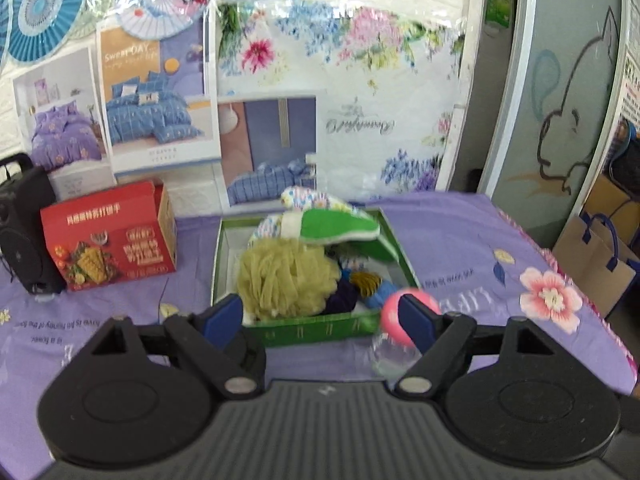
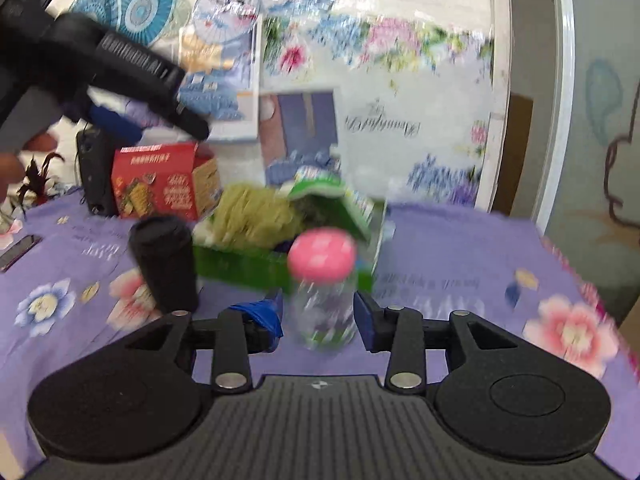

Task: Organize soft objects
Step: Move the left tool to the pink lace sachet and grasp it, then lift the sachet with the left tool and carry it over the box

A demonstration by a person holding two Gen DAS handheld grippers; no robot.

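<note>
A green box (image 1: 316, 330) on the purple cloth holds a yellow-green bath pouf (image 1: 286, 276), a green-and-white slipper (image 1: 336, 226), floral cloth and dark yarn pieces. My left gripper (image 1: 320, 312) is open, just in front of the box's near wall. A clear jar with a pink lid (image 1: 400, 312) stands beside its right finger. In the right wrist view the jar (image 2: 324, 280) stands between the open fingers of my right gripper (image 2: 320, 316), in front of the box (image 2: 244, 266). The left gripper (image 2: 132, 68) shows at upper left there.
A red carton (image 1: 110, 240) and a black speaker (image 1: 24, 232) stand left of the box. A black cylinder (image 2: 166, 264) stands left of the jar. Bedding packages lean on the back wall. The table's right edge (image 1: 592, 320) drops to paper bags.
</note>
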